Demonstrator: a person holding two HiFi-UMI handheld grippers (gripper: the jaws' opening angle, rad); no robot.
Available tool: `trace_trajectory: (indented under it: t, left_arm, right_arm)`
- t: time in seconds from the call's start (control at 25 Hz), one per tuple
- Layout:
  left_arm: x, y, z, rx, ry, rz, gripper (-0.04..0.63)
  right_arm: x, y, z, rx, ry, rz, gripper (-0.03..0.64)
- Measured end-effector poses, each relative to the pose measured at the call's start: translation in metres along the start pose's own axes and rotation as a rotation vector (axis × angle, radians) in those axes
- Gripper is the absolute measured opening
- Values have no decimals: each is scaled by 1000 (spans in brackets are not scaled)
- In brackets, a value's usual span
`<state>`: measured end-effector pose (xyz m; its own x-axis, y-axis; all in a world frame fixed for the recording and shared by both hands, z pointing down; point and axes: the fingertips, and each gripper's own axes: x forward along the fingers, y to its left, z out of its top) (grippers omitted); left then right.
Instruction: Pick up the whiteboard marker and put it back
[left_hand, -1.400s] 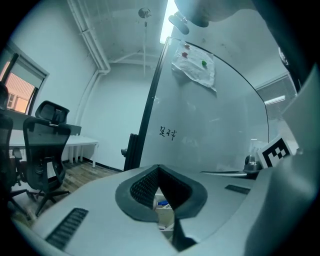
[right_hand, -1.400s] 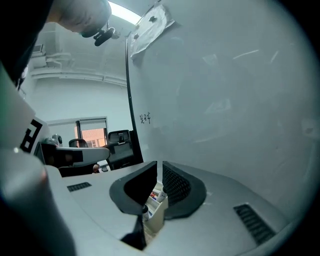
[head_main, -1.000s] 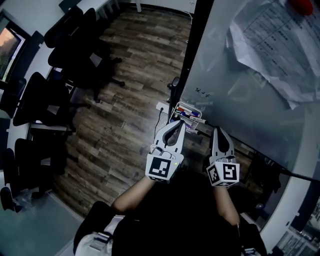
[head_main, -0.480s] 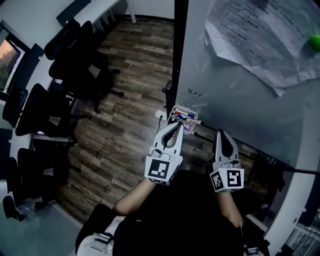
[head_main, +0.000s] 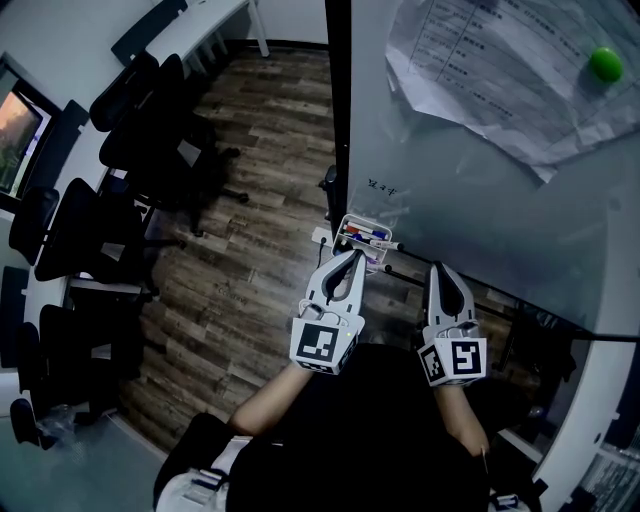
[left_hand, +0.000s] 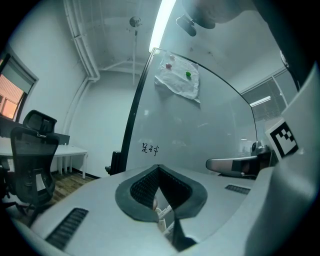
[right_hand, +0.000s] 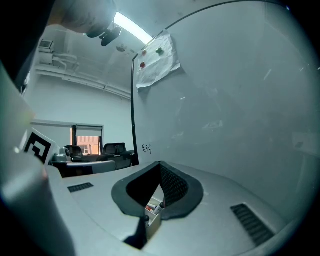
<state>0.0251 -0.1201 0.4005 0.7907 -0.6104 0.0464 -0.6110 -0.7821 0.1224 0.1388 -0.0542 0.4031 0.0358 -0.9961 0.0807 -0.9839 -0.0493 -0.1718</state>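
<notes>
A small white marker tray (head_main: 366, 234) hangs at the lower edge of the whiteboard (head_main: 480, 210) and holds several markers (head_main: 362, 231) with red, blue and black caps. My left gripper (head_main: 351, 256) is shut and empty, its tips just below the tray. To its right, my right gripper (head_main: 436, 268) is also shut and empty, pointing at the board's lower edge. In the left gripper view the tray (left_hand: 163, 220) shows through the gap behind the shut tips (left_hand: 159, 168). The right gripper view shows the tray (right_hand: 151, 208) with marker caps below its shut tips (right_hand: 160, 164).
Papers (head_main: 480, 70) are pinned to the whiteboard by a green magnet (head_main: 604, 63), with small writing (head_main: 382, 187) lower down. Black office chairs (head_main: 130, 150) stand on the wooden floor (head_main: 250, 230) at the left. The board's dark frame post (head_main: 338, 120) rises beside the tray.
The view has swung right, so the board and tray sit further left and the green magnet has come into sight. Both grippers stay shut, nearly in place below the tray.
</notes>
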Motion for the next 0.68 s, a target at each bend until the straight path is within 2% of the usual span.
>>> trace_trajectory:
  t: [0.68]
  left_arm:
    - [-4, -5, -3, -8, 9, 3, 8]
  right_arm:
    - [-5, 3, -3, 10, 2, 16, 14]
